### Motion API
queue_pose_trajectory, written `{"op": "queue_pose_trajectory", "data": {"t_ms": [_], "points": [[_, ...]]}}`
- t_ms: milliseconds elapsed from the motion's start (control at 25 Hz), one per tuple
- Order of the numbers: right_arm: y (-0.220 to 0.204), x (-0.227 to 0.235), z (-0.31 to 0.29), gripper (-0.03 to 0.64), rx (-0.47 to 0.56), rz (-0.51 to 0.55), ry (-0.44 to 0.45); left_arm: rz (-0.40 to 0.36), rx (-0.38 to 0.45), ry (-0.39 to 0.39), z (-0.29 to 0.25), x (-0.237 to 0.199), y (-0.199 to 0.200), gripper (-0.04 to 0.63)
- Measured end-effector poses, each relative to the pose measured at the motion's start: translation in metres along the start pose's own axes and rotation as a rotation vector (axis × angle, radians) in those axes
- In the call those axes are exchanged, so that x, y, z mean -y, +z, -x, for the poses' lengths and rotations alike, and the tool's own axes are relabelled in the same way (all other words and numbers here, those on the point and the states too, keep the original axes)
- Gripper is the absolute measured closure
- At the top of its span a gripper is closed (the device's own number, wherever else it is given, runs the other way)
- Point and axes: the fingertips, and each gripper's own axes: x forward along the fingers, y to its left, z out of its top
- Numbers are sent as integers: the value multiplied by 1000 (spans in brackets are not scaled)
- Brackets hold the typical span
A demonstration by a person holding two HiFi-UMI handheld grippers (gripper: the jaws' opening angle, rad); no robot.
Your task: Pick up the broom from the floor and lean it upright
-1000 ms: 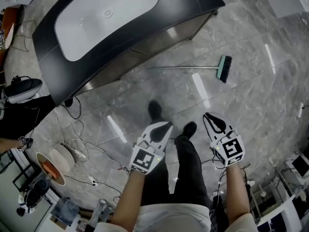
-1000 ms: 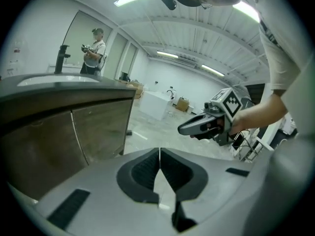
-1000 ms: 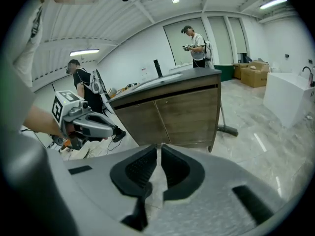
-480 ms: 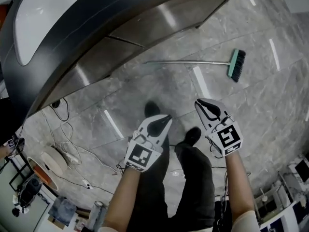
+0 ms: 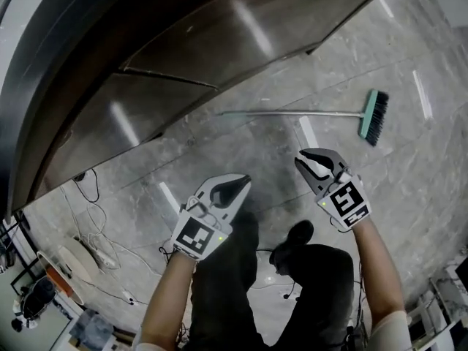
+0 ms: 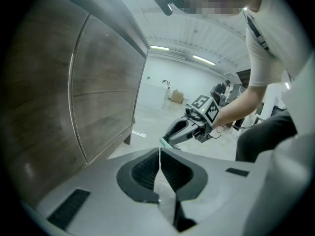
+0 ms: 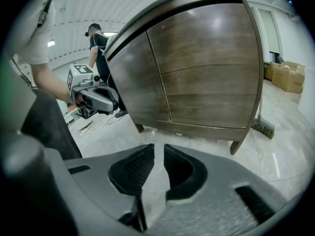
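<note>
Lying flat on floor (image 5: 248, 148), upper right of frame: broom (image 5: 307, 112), well apart from both grippers. Left gripper (image 5: 235, 185) jaws together, empty. Right gripper (image 5: 313, 161) jaws just opening, narrow gap, nothing between. Risk: gap too narrow, thin handle rolls away; jaw tips strike floor.

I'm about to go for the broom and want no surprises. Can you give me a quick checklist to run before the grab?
1. Broom found: ok, flat on the floor, near the cabinet.
2. Handle free of clutter: ok, bare floor around it.
3. Right gripper ready: ok, jaws have just been opening, slightly apart, empty.
4. Left gripper ready: not ok, jaws shut, empty.
5. Reach: not ok, both stop short of the handle.
</note>
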Motion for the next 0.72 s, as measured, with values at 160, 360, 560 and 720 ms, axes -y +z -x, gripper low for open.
{"op": "queue_pose_trajectory", "data": {"t_ms": [160,360,560,720], "points": [[-31,24,-41,557,-28,95,42,24,27,-53,-29,-19,-34,584],[-73,40,-91,552,-53,200,96,-74,-26,-76,-62,-39,-101,584],[-116,62,-134,549,-81,265,116,-63,-4,-69,-88,-64,-140,584],[-148,73,-165,549,-84,265,129,-74,-4,-53,-105,-70,-163,584]]}}
